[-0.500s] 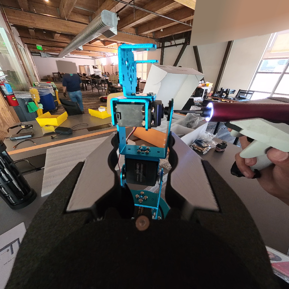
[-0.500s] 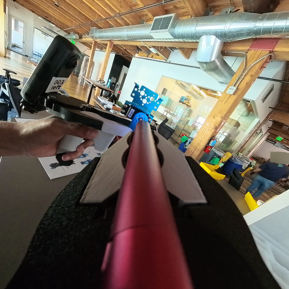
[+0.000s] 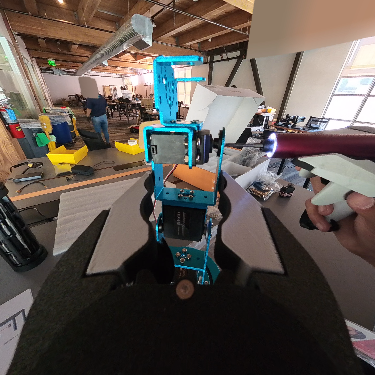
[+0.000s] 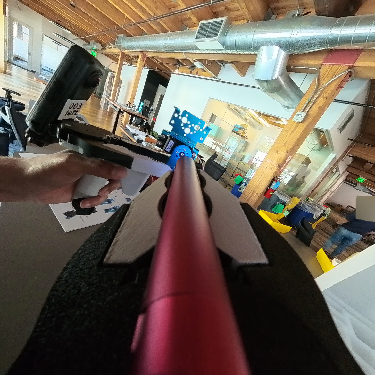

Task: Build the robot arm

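Room: we see an open workshop with timber beams and a ribbed metal duct overhead, and a person walking far back.
Surface: a grey desk carries a white foam sheet, an open white box, yellow bins and a printed sheet.
Left gripper: its fingers are closed in on the lower section of the blue servo assembly, one on each side. The exact contact faces are partly hidden.
Assembly position: upright between the left fingers and lifted towards the camera, with its perforated plate on top.
Right gripper: its fingers are pinching the barrel of the red screwdriver, which runs straight out between them.
Tool contact: in the left wrist view the lit nose shows a thin black bit reaching the round disc on the assembly's side. We cannot tell whether it is seated in a screw.
Hands: the left hand and the right hand each grip a white handle.
Nearby: a black cylindrical holder stands at the left edge.
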